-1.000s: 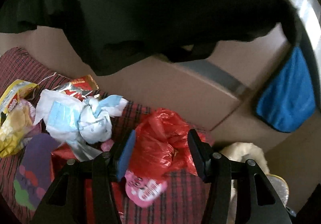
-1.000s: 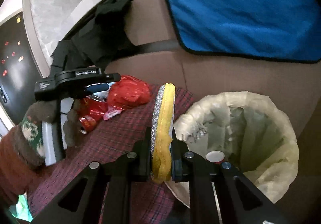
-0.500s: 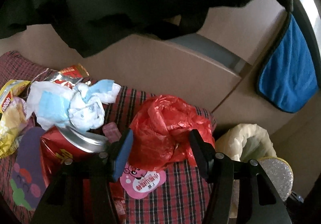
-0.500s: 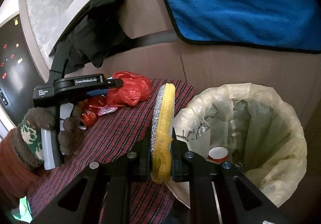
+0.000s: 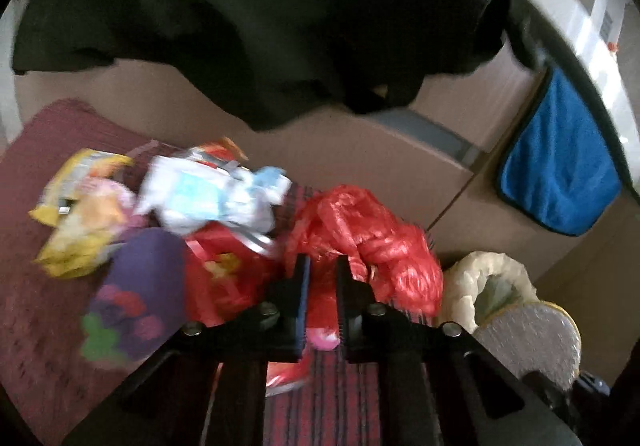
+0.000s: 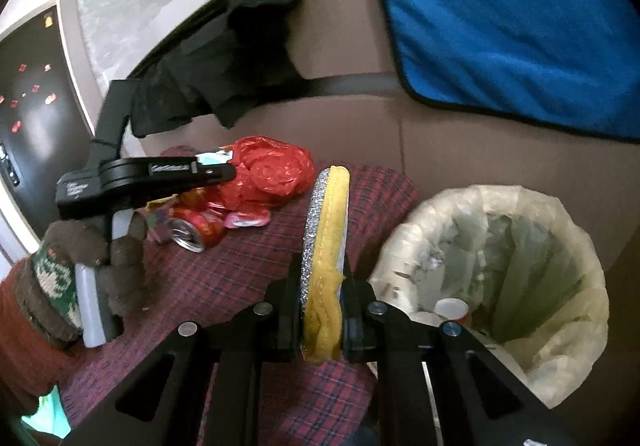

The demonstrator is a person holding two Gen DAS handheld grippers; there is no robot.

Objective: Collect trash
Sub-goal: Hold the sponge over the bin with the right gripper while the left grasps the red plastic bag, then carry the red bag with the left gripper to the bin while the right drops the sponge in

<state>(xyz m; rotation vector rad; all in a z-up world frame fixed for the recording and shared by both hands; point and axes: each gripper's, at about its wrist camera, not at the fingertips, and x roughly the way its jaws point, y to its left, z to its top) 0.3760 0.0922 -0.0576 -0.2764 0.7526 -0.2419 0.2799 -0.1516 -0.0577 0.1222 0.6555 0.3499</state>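
My left gripper (image 5: 322, 266) is shut on the near edge of a crumpled red plastic bag (image 5: 360, 230) lying on the plaid cloth (image 5: 328, 394); the bag also shows in the right wrist view (image 6: 272, 174). My right gripper (image 6: 324, 266) is shut on a yellow scouring pad with a silver glitter face (image 6: 326, 230), held upright just left of the lined trash bin (image 6: 576, 342). The bin also shows in the left wrist view (image 5: 480, 286), with the pad (image 5: 532, 338) in front of it.
A heap of trash lies left of the bag: white and blue wrappers (image 5: 212, 198), yellow packets (image 5: 80, 222), a purple card (image 5: 136, 286), a red can (image 6: 196, 232), a pink sachet (image 6: 244, 220). A black garment (image 5: 260, 26) and a blue towel (image 6: 512, 42) hang on the brown wall behind.
My left gripper's jaws have closed from wide open onto the red bag. My right gripper holds the pad unchanged beside the bin.
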